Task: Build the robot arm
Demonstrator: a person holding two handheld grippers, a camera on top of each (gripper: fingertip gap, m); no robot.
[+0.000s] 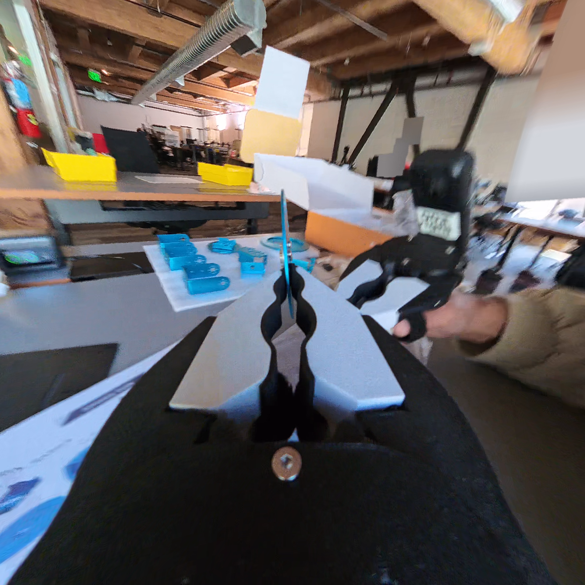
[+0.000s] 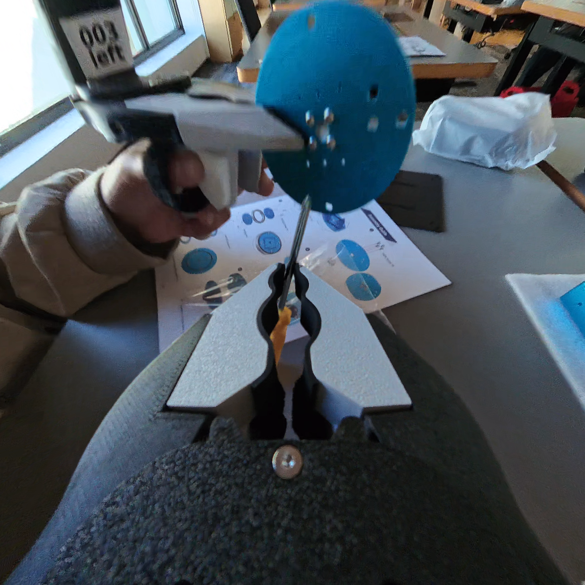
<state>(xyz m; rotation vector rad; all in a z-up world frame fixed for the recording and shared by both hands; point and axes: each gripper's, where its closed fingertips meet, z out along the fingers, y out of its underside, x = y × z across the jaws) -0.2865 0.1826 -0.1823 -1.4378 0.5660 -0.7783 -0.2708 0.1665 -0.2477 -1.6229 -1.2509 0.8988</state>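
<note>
My left gripper (image 1: 288,278) is shut on a blue round metal plate (image 1: 286,250), which stands edge-on and upright above the grey table. In the right wrist view the same plate (image 2: 335,63) faces the camera, with several holes and a cluster of silver screws (image 2: 320,129) at its middle, and the left gripper (image 2: 297,141) holds it from the left. My right gripper (image 2: 289,273) is shut on a small screwdriver with an orange handle (image 2: 280,329); its dark shaft (image 2: 299,234) points up to the plate's lower edge. The right gripper also shows in the left wrist view (image 1: 376,304), held by a hand.
Several blue metal brackets (image 1: 196,266) lie on a white foam sheet (image 1: 177,294). A printed sheet with blue part pictures (image 2: 395,262) lies on the grey table (image 2: 490,348). A white plastic bag (image 2: 487,129), a black pad (image 2: 414,199) and yellow bins (image 1: 82,166) stand farther off. Spacing between my two grippers at the tips: around 7 cm.
</note>
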